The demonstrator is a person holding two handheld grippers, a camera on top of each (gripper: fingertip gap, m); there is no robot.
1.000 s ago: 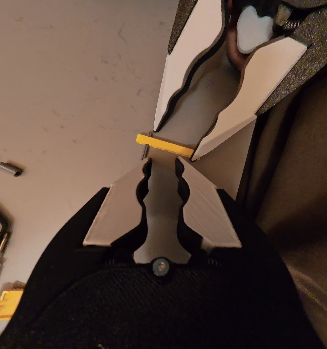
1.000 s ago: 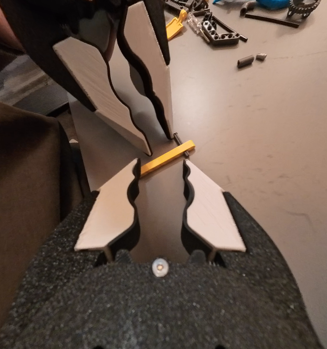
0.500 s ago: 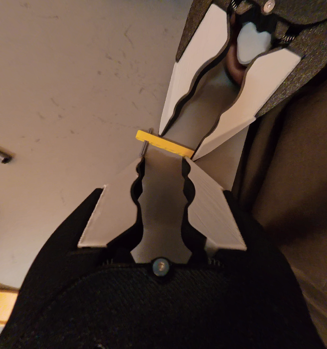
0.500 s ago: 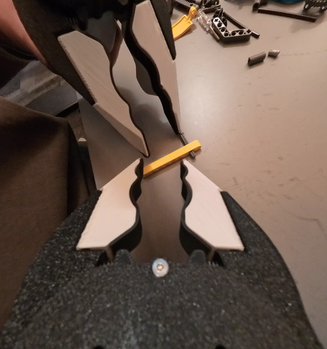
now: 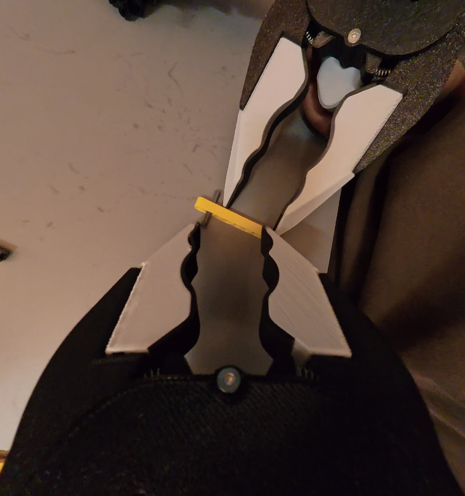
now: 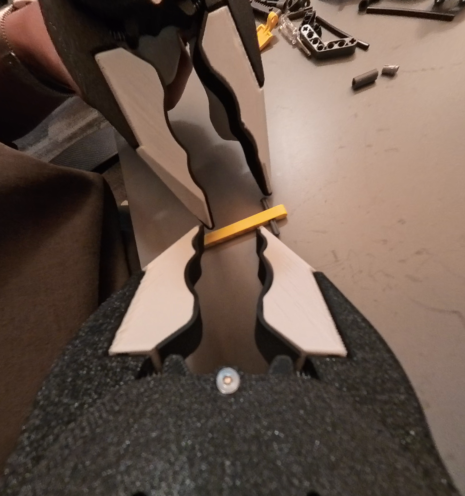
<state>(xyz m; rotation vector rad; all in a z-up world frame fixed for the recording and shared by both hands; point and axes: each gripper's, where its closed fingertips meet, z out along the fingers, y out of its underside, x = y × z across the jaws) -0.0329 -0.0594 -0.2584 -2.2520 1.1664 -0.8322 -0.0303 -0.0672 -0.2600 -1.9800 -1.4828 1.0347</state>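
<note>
I see a flat yellow beam (image 5: 230, 218) lying on the bench (image 5: 91, 134), close to its near edge, with a thin dark pin (image 6: 271, 217) stuck through the end farther from that edge. My left gripper (image 5: 230, 230) has its fingers spread; the tips sit just at the beam, one at each side of its length, and I cannot tell whether they touch it. My right gripper (image 6: 230, 232) faces it from the opposite side, also spread, its tips close against the beam's other long edge. Each gripper shows in the other's view, angled down toward the same spot.

Farther out on the bench, in the right wrist view, lie two short grey sleeves (image 6: 365, 78), well apart from the beam, and beyond them a black angled beam with holes (image 6: 325, 44), a second yellow part (image 6: 266, 29) and a clear piece (image 6: 290, 29). Brown fabric (image 6: 38, 241) hangs beside the bench edge.
</note>
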